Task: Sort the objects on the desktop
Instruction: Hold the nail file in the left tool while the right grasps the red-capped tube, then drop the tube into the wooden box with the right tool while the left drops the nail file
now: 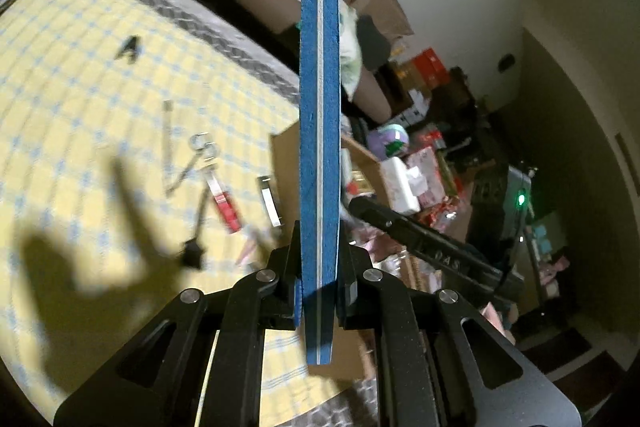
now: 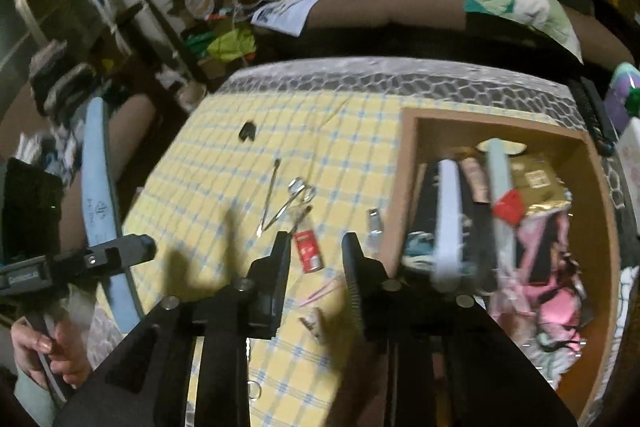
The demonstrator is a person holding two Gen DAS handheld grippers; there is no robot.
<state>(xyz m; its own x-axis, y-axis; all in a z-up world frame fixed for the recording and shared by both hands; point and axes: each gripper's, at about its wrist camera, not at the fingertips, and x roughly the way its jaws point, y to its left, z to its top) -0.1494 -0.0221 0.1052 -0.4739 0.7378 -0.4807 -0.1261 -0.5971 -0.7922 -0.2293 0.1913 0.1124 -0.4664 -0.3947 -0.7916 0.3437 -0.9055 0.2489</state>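
Our left tongs (image 1: 318,267) clamp the file (image 1: 320,147), right tongs (image 2: 316,255) apart and empty; swinging it toward the box (image 2: 408,187) could knock its rim.

Scissors (image 2: 298,195) lie on the tablecloth (image 2: 224,155), left of the box (image 2: 404,163)

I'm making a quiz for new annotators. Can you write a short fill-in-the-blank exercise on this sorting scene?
1. The left claw is shut on a ____ nail file.
2. The right claw holds ____.
3. The small scissors lie on the ____ checked cloth.
4. The cardboard box sits to the cloth's ____.

Missing: blue; nothing; yellow; right
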